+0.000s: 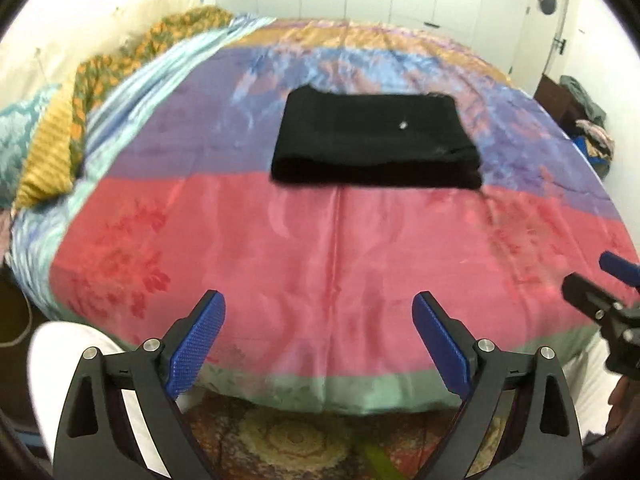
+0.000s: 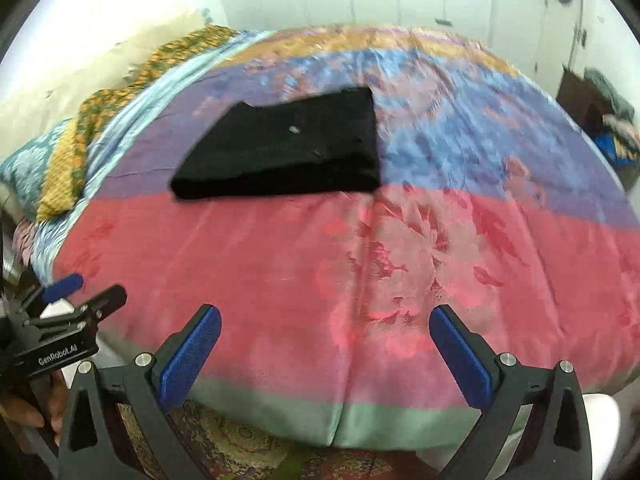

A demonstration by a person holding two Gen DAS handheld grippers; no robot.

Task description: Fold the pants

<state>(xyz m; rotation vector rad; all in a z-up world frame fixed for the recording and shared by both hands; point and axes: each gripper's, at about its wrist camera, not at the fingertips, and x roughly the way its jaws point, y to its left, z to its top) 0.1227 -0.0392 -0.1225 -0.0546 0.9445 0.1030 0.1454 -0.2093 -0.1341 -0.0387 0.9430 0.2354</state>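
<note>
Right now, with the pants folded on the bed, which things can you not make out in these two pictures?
- Black pants: fold layers and underside hidden by dark cloth and blur, both views.
- Small pale spot on pants: too small to identify.
- Clothes pile: blurred and cut by the fisheye edge, left wrist view.
- Right claw: cut off by the left view's edge.

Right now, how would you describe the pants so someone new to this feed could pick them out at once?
Start at the bed's bedspread, banded in pink, purple, blue and gold. The pants lie folded into a flat rectangle where the pink band meets the purple. They are the only plain black thing on it, with a small pale speck on top.
</note>
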